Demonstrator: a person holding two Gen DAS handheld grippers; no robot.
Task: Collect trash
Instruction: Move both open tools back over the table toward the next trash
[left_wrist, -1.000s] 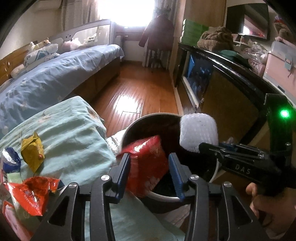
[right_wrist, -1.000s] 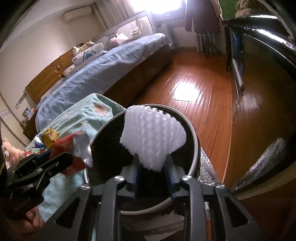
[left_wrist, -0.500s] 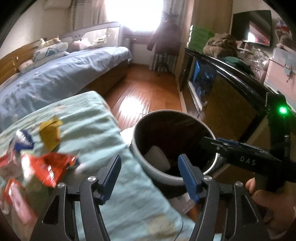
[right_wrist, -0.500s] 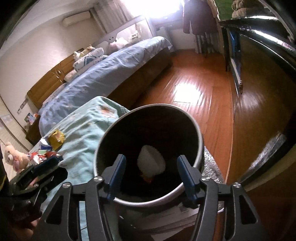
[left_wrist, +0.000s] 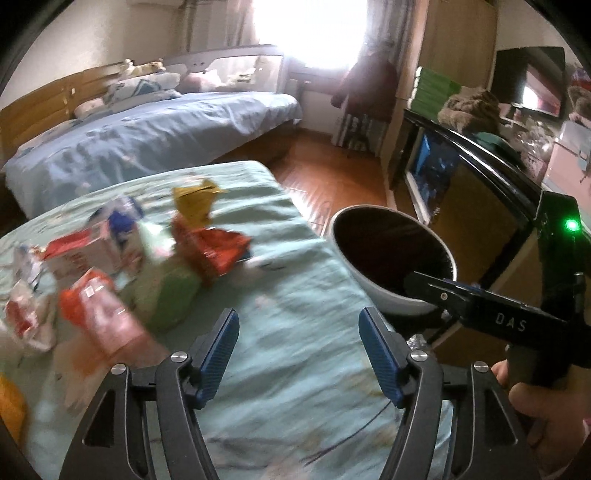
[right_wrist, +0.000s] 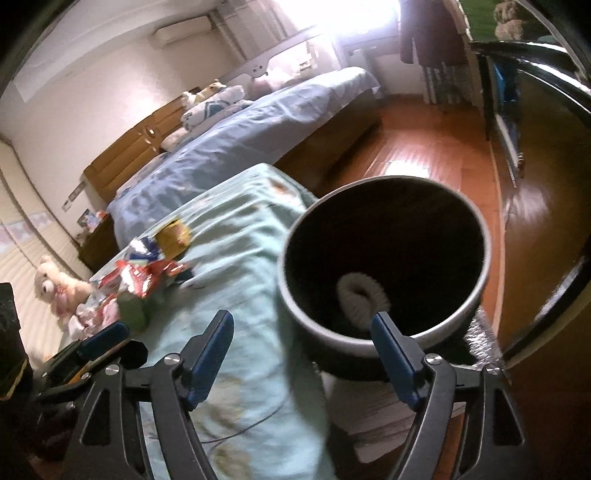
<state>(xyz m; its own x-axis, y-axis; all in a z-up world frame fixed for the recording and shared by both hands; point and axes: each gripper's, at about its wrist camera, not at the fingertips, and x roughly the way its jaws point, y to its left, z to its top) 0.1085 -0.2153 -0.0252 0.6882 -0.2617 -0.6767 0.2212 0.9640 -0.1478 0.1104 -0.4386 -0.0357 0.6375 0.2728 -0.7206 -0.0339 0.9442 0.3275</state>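
Bed cover (left_wrist: 295, 332): pale green cloth, fills the lower middle of the left wrist view; it carries the trash heap.
Bin (right_wrist: 384, 339): round, grey rim, dark inside; centre right of the right wrist view, standing on the floor hard against the cover's edge.
Trash heap (left_wrist: 122, 280): wrappers in red, yellow, pink, green and white, left side of the left wrist view, blurred; pieces overlap, so borders between them are hard to read.
White foam net (right_wrist: 360, 299): lies inside the bin, low in its opening.
Left gripper (left_wrist: 297, 349): lower middle of its own view, jaws opening, nothing between them, only cloth below.
Right gripper (right_wrist: 301, 350): lower middle of its view, jaws opening and empty; one finger over the bin rim, the other over the cloth.
Stage (judged): both tongs emptied; heap is the next target.
Risk 1: overlapping wrappers; a grab may lift two and shed one onto the floor.
Risk 2: pads may pinch the loose cloth and drag the heap.
Risk 3: light wrappers slip from a shallow grip.
Risk 4: the two tongs sit close together and could collide over the heap.
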